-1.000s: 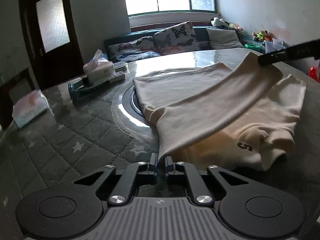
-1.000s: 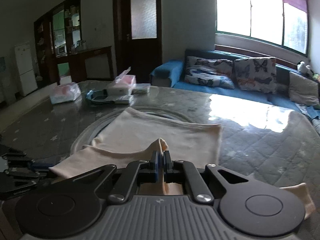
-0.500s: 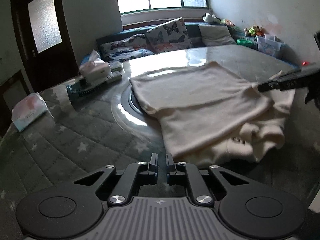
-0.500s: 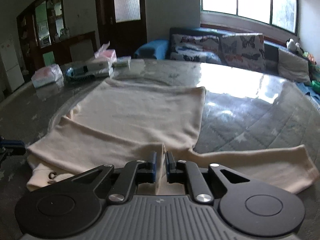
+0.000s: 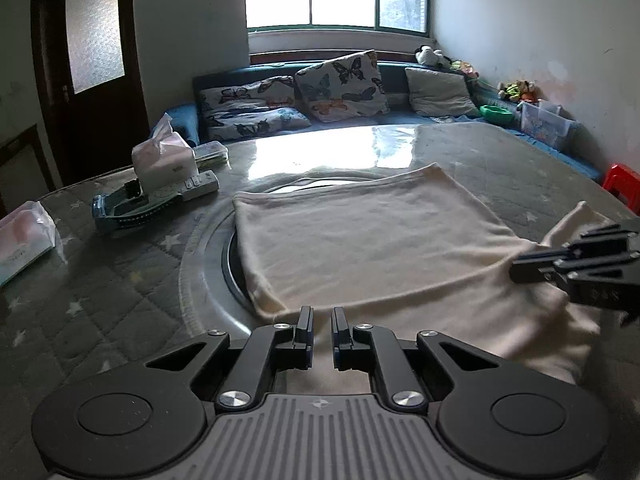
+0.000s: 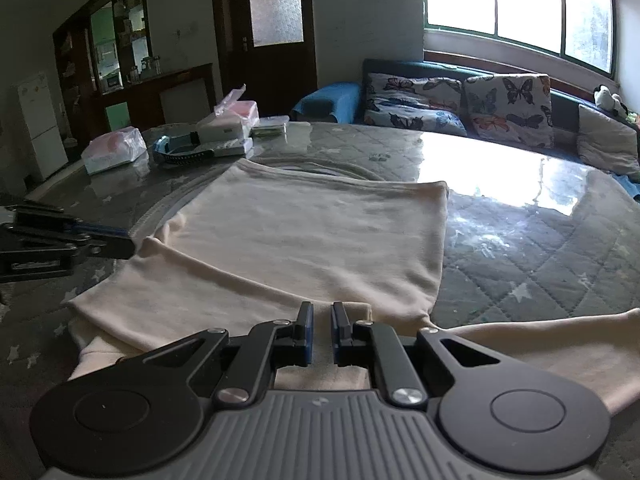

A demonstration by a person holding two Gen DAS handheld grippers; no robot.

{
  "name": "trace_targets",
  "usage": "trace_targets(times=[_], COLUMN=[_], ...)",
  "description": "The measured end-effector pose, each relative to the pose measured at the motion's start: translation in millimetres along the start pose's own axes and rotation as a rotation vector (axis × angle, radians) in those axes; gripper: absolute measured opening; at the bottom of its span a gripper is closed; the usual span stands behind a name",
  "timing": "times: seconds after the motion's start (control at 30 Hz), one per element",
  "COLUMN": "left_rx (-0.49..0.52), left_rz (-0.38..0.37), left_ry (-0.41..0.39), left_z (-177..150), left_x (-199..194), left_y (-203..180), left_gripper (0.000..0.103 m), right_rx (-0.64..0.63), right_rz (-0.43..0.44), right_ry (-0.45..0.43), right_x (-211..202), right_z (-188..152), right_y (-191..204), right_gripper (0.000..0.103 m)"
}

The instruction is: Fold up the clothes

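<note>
Left wrist view: left claw (image 5: pixel 320 322), fingers parted by a narrow gap, nothing between them; tips poised at the near folded edge of a cream sweatshirt (image 5: pixel 360 248).
Sweatshirt: spread on the bench (image 5: pixel 120 280), one flap folded over the body, partly lying across the round inset ring (image 5: pixel 212 264) at the bench's middle.
Right claw (image 5: pixel 520 268): enters from the right edge of this view, tips at the garment's right side; whether it nips cloth cannot be told from here.

Right wrist view: right claw (image 6: pixel 321 318), fingers slightly apart, cloth beneath and just ahead of the tips but none visibly caught between them.
Sweatshirt (image 6: pixel 304 240): folded flap runs leftward from the tips; a sleeve (image 6: pixel 540 344) trails off to the right along the bench (image 6: pixel 540 248), seen only in this view.
Left claw (image 6: pixel 124 242): reaches in from the left, tips beside the garment's far corner.

Bench items, far left corner: tissue box (image 5: pixel 160 158), remote control (image 5: pixel 188 188), blue comb-like object (image 5: pixel 124 212), soft tissue pack (image 5: pixel 24 236).
Left wrist view alone shows a red stool (image 5: pixel 622 184) and toys (image 5: pixel 516 90) by the wall.
Right wrist view alone shows a white fridge (image 6: pixel 42 124) and a dark cabinet (image 6: pixel 104 60).
Both show a blue sofa (image 5: pixel 400 120) with butterfly cushions (image 5: pixel 340 84).
</note>
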State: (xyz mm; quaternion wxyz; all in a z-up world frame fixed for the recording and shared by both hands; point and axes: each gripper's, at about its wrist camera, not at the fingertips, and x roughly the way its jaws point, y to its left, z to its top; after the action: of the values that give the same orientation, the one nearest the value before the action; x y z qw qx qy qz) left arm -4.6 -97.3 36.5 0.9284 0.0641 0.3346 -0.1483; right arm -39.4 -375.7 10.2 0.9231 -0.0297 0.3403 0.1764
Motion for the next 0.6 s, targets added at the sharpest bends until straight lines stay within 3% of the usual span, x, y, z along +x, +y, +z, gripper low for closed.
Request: trace_targets(times=[0.17,0.6], left_rx=[0.000,0.007], left_rz=[0.019,0.034], left_ry=[0.038,0.039], left_z=[-2,-2], left_x=[22,21], left_y=[0,-3], left_gripper=[0.010,0.010], right_rx=[0.017,-0.062], right_rz=[0.004,0.045], right_ry=[0.020,0.021], right_x=[10,-26], right_z=[-2,-25], right_y=[-8,0], right_gripper=[0.009,0.012])
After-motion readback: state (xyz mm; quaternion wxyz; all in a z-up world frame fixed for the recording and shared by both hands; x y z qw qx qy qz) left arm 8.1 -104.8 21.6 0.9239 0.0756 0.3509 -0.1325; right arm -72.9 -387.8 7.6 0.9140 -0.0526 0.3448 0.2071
